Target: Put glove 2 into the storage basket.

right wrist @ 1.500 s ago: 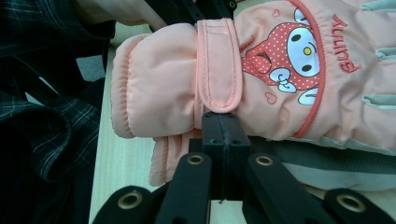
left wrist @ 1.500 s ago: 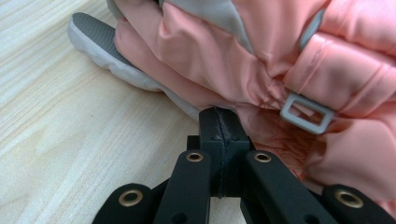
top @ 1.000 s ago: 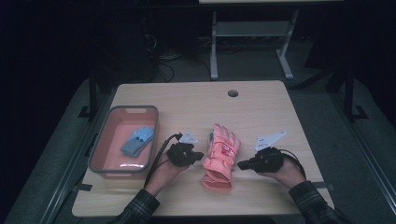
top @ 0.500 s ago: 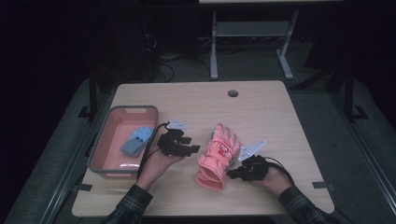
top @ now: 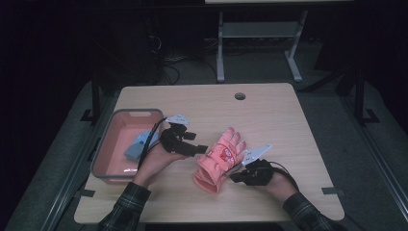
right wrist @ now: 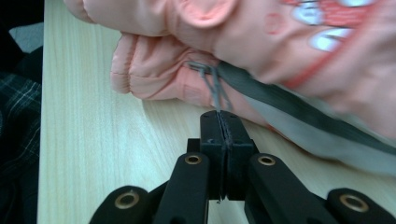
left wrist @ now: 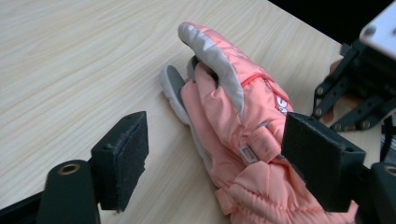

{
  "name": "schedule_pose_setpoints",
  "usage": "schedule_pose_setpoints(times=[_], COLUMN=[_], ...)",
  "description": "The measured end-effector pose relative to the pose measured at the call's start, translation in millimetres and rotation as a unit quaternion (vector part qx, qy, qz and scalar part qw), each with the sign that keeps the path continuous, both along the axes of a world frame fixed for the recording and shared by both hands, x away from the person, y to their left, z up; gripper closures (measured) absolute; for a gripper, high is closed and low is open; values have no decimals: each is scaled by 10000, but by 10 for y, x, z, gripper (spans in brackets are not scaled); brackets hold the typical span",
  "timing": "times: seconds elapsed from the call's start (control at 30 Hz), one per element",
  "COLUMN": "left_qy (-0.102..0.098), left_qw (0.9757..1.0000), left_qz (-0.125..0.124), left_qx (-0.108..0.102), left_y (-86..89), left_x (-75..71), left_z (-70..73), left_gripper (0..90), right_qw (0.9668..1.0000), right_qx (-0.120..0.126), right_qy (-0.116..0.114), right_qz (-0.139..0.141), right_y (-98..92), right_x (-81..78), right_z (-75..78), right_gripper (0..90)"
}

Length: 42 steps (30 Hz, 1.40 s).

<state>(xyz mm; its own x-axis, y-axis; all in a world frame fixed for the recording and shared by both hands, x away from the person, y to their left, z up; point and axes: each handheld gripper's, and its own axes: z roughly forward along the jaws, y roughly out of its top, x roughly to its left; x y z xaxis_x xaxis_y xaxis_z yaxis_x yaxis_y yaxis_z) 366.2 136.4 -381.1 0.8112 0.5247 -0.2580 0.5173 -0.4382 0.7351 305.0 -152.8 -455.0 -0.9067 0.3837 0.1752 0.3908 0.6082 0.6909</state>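
A salmon-pink winter glove point(top: 219, 159) with grey palm trim lies near the middle of the wooden table point(top: 288, 125), fingers pointing away from me. My right gripper point(top: 234, 176) is at its cuff side, shut on a thin grey loop point(right wrist: 215, 86) sewn to the glove point(right wrist: 261, 32); the closed tips point(right wrist: 225, 116) pinch the thread. My left gripper point(top: 201, 149) hovers on the glove's left. Its jaws have just been opening. In the left gripper view they point(left wrist: 219, 158) stand wide, the glove's cuff point(left wrist: 243, 154) lies between the pads point(left wrist: 123, 156), and neither pad presses on it.
A pink bin point(top: 132, 111) with a grey rim stands at the left of the table and holds a light blue item point(top: 138, 145). A cable hole point(top: 239, 96) sits near the far edge. A metal stand point(top: 260, 33) is on the floor beyond.
The left gripper has opened, let go of the glove and lifted back to the left. The right gripper has dragged the glove a little left and toward the table's front edge.
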Motion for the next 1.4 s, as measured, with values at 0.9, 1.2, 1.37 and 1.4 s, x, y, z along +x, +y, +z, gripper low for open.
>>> schedule_pose_setpoints(times=[0.9,1.2,1.37,1.4], left_qy=[467,778,1006,1049], left_qw=[9956,9931,9912,9905], left_qz=[-642,-750,-776,-803], left_qx=[489,460,384,373], left_y=[-569,-625,-640,-642], left_x=[158,166,165,169], left_z=[-263,-536,-633,-651], left_gripper=[132,127,125,125], right_qw=[9953,9969,9974,9974], right_qx=[317,190,66,43], right_qy=[-525,-417,-367,-364], right_qz=[-753,-643,-619,-614], right_y=[-203,-19,28,35], right_x=[347,409,405,406], right_z=[549,443,364,345], right_gripper=[900,900,900,900])
